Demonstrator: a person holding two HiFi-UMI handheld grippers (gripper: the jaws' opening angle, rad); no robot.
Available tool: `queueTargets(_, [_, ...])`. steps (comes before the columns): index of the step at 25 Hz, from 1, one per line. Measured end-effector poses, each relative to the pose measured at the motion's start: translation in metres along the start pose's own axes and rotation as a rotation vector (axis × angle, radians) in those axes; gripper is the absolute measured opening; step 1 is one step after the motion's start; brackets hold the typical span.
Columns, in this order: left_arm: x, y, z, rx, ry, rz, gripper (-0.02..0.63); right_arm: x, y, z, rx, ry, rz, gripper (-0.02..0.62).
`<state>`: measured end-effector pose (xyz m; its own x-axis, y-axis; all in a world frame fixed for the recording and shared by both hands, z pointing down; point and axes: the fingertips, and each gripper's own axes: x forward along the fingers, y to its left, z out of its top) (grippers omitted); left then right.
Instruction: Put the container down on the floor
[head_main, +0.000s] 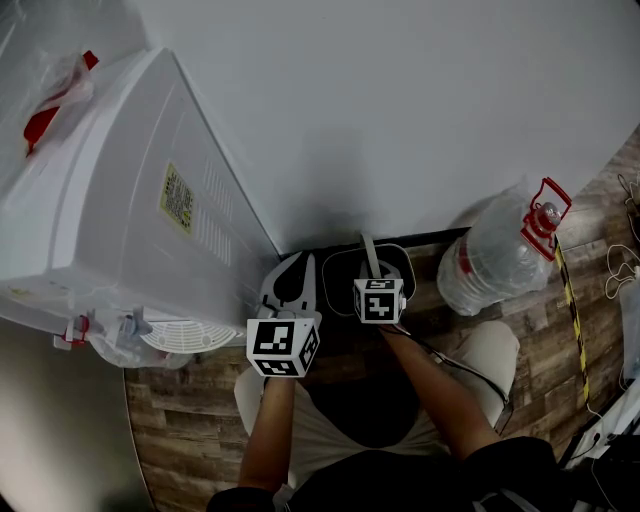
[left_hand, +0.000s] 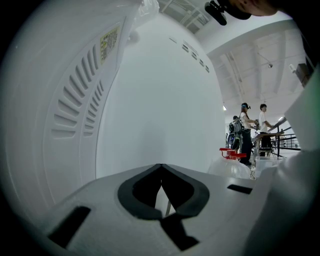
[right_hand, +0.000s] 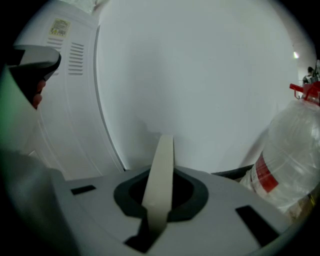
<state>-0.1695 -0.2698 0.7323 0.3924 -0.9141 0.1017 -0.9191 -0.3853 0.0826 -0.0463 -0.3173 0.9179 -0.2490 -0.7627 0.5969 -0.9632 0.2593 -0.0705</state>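
Observation:
The container (head_main: 345, 272) is a small dark pail with a grey rim, low by the foot of the white wall. Its pale strap handle (head_main: 368, 254) stands upright over it. My right gripper (head_main: 373, 277) is shut on that handle. In the right gripper view the cream handle (right_hand: 164, 155) runs up between the closed jaws of the right gripper (right_hand: 159, 176), and the pail itself is hidden below. Whether the pail touches the floor I cannot tell. My left gripper (head_main: 300, 264) hovers just left of the pail with its fingertips together; in its own view the left gripper (left_hand: 161, 167) holds nothing.
A white water dispenser (head_main: 120, 200) stands close on the left. A large clear water bottle (head_main: 495, 255) with a red handle lies on the wood floor at the right, with striped tape (head_main: 572, 310) and cables (head_main: 625, 260) beyond it. Two people (left_hand: 246, 130) stand far off.

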Motion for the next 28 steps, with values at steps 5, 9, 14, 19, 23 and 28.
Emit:
queueTargets(5, [0.0, 0.001, -0.003, -0.005, 0.004, 0.002, 0.017, 0.001, -0.001, -0.009, -0.003, 0.018, -0.001, 0.031])
queueTargets(9, [0.001, 0.0, -0.007, -0.004, 0.013, -0.001, 0.017, 0.005, -0.001, -0.015, -0.001, 0.023, 0.0, 0.032])
queueTargets(14, [0.0, 0.0, -0.01, -0.009, 0.015, -0.001, 0.017, 0.009, -0.002, -0.021, 0.0, 0.019, -0.003, 0.031])
queueTargets(19, [-0.002, 0.002, -0.013, -0.016, 0.017, 0.003, 0.017, 0.009, 0.002, -0.025, -0.004, 0.027, 0.0, 0.032])
queueTargets(23, [-0.003, 0.002, -0.016, -0.024, 0.02, 0.004, 0.017, 0.01, 0.003, -0.026, -0.01, 0.021, 0.002, 0.032])
queueTargets(28, [-0.003, 0.002, -0.015, -0.025, 0.016, 0.004, 0.017, 0.009, 0.003, -0.027, -0.014, 0.022, -0.004, 0.032])
